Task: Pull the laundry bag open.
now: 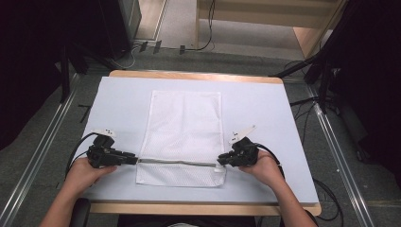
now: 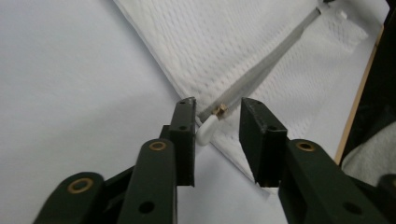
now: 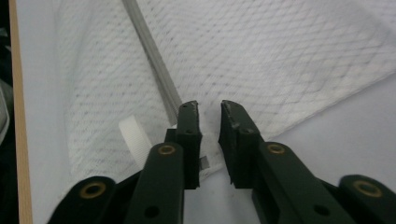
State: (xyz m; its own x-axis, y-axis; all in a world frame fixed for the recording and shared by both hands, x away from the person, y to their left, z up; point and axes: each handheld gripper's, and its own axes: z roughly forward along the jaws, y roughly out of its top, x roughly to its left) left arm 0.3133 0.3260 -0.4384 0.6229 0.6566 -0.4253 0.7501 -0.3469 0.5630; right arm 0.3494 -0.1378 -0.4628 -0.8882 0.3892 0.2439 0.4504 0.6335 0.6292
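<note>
Flanking the mesh bag [image 1: 182, 137], both hand-held grippers gape

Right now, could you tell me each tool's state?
Left tool: open, zipper pull between the jaws.
Right tool: open, nothing held, at the mesh bag.

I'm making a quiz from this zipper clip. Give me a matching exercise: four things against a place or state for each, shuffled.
Things:
1. mesh bag
2. zipper pull
3. left claw
4. right claw

Places or states:
A. between two open jaws, pads off it
B. flat in the middle of the table
C. at the zipper's end with the white loop, jaws a little apart
D. at the bag's edge on the left of the high view

Pairs: 1-B, 2-A, 3-D, 4-C
</note>
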